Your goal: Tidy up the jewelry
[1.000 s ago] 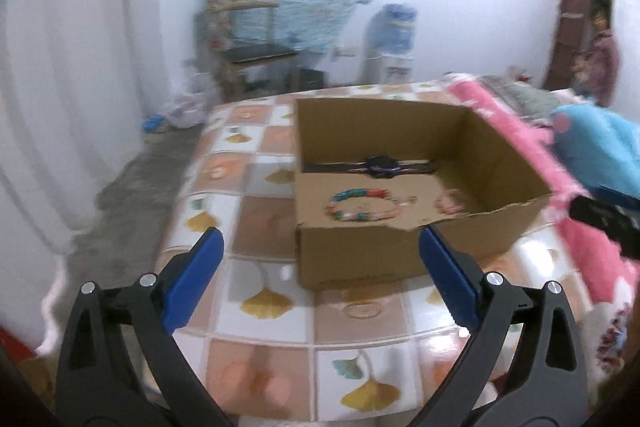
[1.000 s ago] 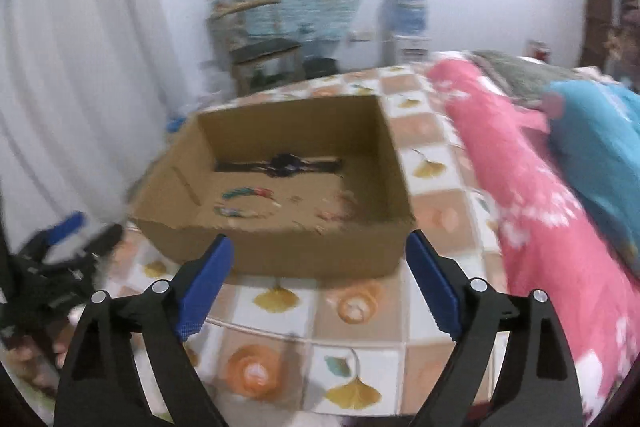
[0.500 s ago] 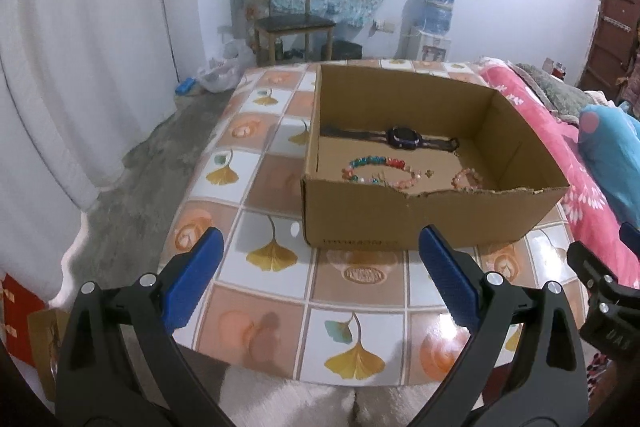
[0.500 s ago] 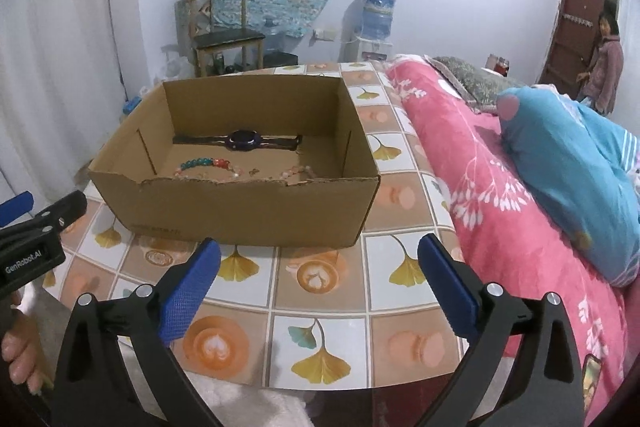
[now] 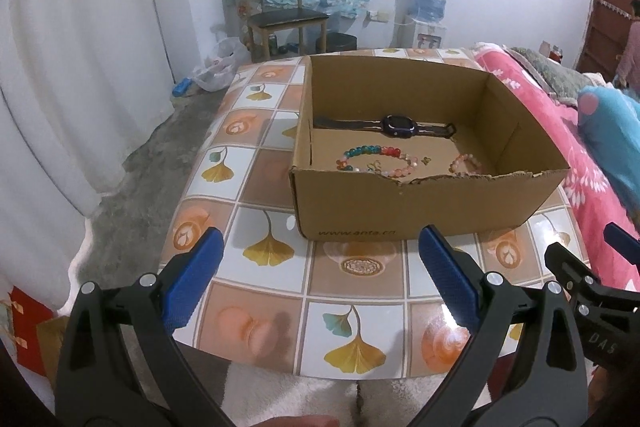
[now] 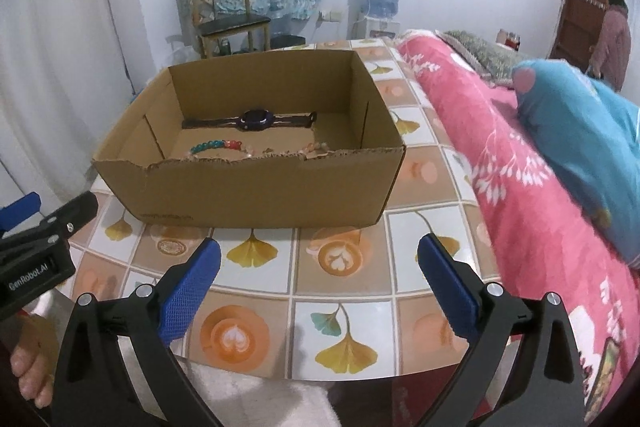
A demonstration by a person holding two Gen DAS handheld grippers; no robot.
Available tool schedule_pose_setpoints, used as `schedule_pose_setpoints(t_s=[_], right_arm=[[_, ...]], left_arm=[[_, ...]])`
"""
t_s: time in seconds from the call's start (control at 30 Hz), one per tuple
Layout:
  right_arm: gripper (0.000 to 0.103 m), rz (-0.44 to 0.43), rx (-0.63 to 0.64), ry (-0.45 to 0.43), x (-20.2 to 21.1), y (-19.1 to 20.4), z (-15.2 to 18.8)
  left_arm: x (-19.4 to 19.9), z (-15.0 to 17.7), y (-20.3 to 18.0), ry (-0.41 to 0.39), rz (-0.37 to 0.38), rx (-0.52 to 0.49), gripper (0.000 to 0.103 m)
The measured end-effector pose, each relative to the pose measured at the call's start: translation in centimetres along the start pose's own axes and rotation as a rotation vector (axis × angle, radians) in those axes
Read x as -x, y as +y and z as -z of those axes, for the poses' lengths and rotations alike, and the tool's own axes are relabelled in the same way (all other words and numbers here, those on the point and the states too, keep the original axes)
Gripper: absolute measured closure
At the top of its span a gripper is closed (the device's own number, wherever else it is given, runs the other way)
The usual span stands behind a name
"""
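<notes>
An open cardboard box (image 5: pixel 400 211) (image 6: pixel 260 191) stands on a tiled table. Inside it lie a dark wristwatch (image 5: pixel 394 125) (image 6: pixel 254 119) along the back, a multicoloured bead bracelet (image 5: pixel 378 158) (image 6: pixel 214 147) in front of it, and a smaller pink bead bracelet (image 5: pixel 466 163) to the right. My left gripper (image 5: pixel 320 247) hovers open over the table's near edge, short of the box, with nothing between its blue pads. My right gripper (image 6: pixel 318 251) is also open and empty, in front of the box's right half.
The table (image 5: pixel 272 307) carries a ginkgo-leaf pattern. A pink blanket (image 6: pixel 520 195) and blue pillow (image 6: pixel 584 139) lie to the right. A chair (image 5: pixel 284 19) and water dispenser (image 5: pixel 428 11) stand by the far wall. A person (image 6: pixel 610 35) stands at the door.
Both views have tilted downward, so the box now sits higher in the pictures and more of the near table shows. The right gripper's jaws have spread slightly wider.
</notes>
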State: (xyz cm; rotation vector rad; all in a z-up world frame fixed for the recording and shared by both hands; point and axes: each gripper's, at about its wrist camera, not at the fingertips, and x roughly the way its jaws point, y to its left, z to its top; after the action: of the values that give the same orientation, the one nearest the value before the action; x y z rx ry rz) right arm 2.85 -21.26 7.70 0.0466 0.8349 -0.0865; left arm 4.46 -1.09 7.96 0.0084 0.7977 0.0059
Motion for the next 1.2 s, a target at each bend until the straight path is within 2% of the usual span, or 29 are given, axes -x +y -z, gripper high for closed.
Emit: schedule_pose_setpoints(t_s=[0.37,1.2], right_arm=[[0.007,-0.007,-0.024,0.023,-0.6,-0.74,0.06],[0.007,0.019,-0.003,0.005,-0.01,-0.42,-0.32]], left_arm=[[-0.39,-0.07,-0.45,0.008,-0.001,-0.012,0.008],[-0.55,-0.17,-0.65,0.016,0.016,-0.005,0.008]])
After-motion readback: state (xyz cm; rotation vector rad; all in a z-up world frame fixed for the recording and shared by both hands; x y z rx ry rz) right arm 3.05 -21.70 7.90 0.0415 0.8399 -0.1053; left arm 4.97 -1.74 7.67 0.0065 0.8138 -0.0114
